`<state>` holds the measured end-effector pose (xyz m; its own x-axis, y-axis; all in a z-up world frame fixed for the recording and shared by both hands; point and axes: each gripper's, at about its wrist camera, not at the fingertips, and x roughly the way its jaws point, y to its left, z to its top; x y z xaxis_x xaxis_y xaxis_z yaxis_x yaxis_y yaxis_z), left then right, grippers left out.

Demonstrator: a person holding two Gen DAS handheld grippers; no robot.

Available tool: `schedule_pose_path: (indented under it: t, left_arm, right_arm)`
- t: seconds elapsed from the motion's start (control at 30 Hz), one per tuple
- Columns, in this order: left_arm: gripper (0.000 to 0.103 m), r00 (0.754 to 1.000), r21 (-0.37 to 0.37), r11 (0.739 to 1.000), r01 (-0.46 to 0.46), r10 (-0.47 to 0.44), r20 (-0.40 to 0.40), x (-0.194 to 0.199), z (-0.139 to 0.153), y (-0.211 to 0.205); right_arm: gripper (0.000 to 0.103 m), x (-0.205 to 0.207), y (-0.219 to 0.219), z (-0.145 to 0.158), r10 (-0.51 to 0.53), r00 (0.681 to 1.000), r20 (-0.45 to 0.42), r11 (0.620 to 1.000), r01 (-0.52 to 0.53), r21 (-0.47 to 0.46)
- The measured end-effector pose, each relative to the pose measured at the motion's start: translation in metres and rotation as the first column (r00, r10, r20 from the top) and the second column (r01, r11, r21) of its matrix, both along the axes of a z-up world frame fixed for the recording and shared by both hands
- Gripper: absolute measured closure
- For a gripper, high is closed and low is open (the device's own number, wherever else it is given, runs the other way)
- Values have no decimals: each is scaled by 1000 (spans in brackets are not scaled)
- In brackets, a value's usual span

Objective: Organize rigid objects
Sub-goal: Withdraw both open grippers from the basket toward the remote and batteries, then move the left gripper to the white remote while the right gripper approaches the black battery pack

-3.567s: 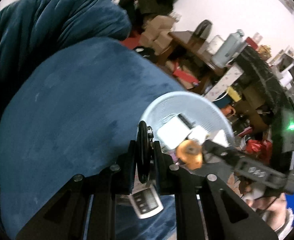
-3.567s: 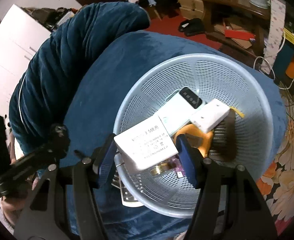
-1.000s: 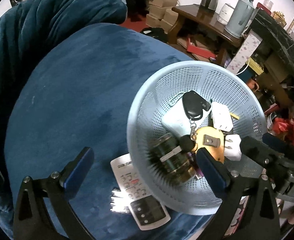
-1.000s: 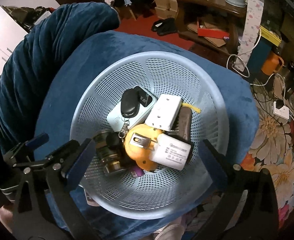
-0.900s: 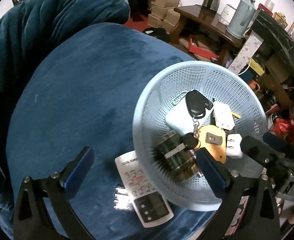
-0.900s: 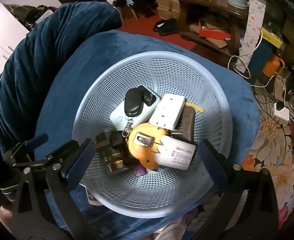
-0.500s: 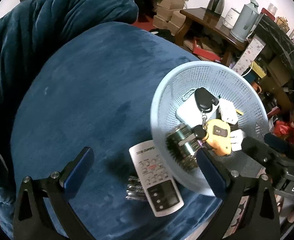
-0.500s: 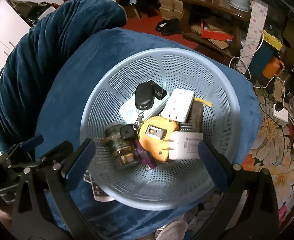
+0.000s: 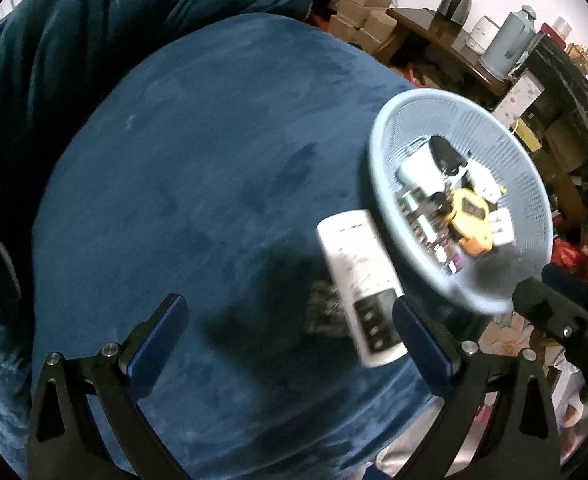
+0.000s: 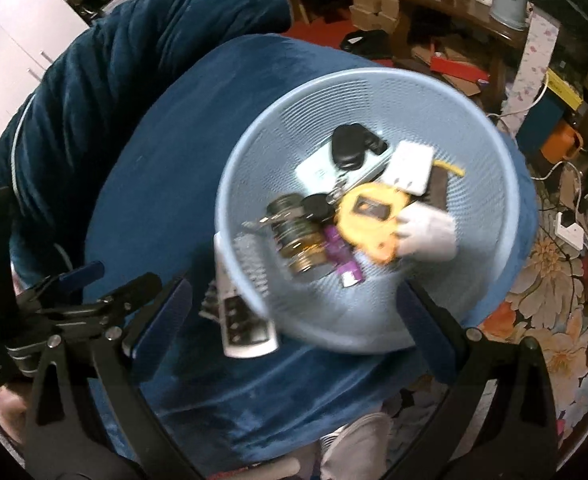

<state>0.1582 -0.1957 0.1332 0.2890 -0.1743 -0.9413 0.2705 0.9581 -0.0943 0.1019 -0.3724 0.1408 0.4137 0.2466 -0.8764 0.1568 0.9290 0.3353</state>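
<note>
A light blue mesh basket (image 9: 385, 128) (image 10: 433, 92) sits on a round blue velvet cushion (image 9: 198, 152) (image 10: 162, 184). It holds a black car key (image 10: 351, 146), a yellow tape measure (image 10: 369, 218), a white charger (image 10: 427, 230), a white adapter (image 10: 411, 168), a metal roll (image 10: 295, 240) and a purple piece (image 10: 343, 258). A white remote (image 9: 359, 280) (image 10: 240, 320) lies on the cushion against the basket's near side, over a dark comb-like thing (image 9: 325, 312). My left gripper (image 9: 290, 340) is open and empty above the cushion. My right gripper (image 10: 294, 320) is open and empty above the basket's near rim.
A dark blue padded backrest (image 9: 94, 20) (image 10: 114, 60) rises behind the cushion. A wooden table (image 9: 445, 48) with a kettle and flasks stands at the back. Cluttered floor with boxes, cables and a floral mat (image 10: 553, 280) lies to the right.
Both grippers have opened and dropped their things into the basket, then pulled back toward me. The left one has swung left, so the basket sits farther right and the remote shows more.
</note>
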Motion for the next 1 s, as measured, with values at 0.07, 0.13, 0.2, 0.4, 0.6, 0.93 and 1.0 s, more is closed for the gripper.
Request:
schedule_pose_path:
  t: [0.07, 0.13, 0.2, 0.4, 0.6, 0.93, 1.0]
  left_arm:
    - [1, 1000, 1, 1000, -19, 19, -4, -7, -5, 12]
    - [1, 999, 3, 999, -45, 46, -13, -14, -13, 26]
    - [1, 997, -10, 997, -75, 75, -33, -20, -22, 39]
    - [1, 988, -48, 987, -150, 148, -45, -25, -33, 67]
    - [1, 983, -55, 982, -179, 177, -42, -21, -36, 80]
    - [1, 967, -61, 965, -253, 252, -21, -18, -36, 106]
    - [1, 958, -55, 956, -288, 288, -1, -17, -32, 117]
  right_arm:
    - [1, -6, 10, -1, 23, 1000, 2, 1000, -23, 0]
    - [1, -14, 25, -4, 51, 999, 2, 999, -51, -8]
    - [1, -21, 39, -12, 74, 997, -7, 997, -73, 2]
    - [13, -22, 85, -60, 133, 987, -87, 990, -137, -45]
    - [21, 0, 96, -92, 110, 987, -120, 987, -123, -107]
    - [44, 2, 126, -97, 195, 977, -86, 970, -205, -130]
    - [44, -2, 144, -91, 263, 963, -67, 955, -269, -126]
